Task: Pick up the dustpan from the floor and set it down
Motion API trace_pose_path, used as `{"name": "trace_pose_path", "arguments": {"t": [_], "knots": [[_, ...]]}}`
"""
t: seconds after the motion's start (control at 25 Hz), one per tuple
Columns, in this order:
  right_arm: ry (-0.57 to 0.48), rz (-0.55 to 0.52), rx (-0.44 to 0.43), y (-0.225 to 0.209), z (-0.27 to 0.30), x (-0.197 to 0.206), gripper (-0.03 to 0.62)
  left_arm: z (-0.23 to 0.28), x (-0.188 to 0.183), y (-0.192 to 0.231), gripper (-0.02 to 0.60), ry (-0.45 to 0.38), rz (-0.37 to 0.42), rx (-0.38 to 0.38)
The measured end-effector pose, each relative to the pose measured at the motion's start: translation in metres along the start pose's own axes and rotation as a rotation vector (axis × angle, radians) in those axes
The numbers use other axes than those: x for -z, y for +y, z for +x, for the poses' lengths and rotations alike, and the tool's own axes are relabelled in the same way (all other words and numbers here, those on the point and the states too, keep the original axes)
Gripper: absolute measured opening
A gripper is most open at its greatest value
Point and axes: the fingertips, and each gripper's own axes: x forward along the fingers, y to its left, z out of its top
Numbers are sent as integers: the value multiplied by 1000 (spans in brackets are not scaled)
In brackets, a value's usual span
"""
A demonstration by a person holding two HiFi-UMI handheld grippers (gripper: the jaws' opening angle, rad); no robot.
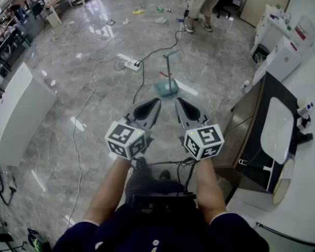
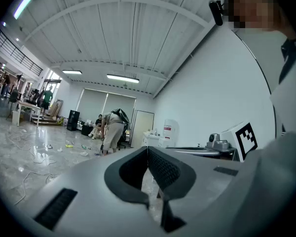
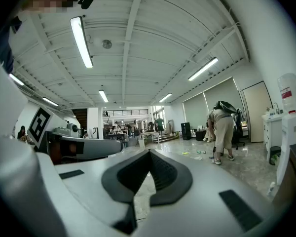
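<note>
Two grey hand-held grippers are held level side by side, the left hand-held gripper [image 1: 155, 103] and the right hand-held gripper [image 1: 179, 101], each with its jaws pressed together on nothing. Each carries one cube of black-and-white square markers [image 1: 126, 139], the only print visible. One teal plastic dustpan [image 1: 167, 88] with an upright handle stands on the grey marble floor [image 1: 94, 114], beyond their tips, with one white power strip [image 1: 131, 63] farther left.

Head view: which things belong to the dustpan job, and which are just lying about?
Job: teal dustpan; left gripper and right gripper, both shut and empty.
Lying about: white power strip, loose cables, scattered litter.
</note>
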Motion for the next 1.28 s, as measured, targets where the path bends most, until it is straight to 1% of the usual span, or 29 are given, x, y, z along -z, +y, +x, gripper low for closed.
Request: {"name": "trace_pose_path", "arguments": {"t": [0.72,1.08,1.28], "knots": [[-17,12,2,-3,-5,-3,6,-1,4,-6,14,15,1,-3],[-17,22,-8,-14,-4,1,6,9,8,-6,14,33,4,-14],[-8,22,-1,-25,6,4,6,19,10,3,14,41,-2,-16]]}}
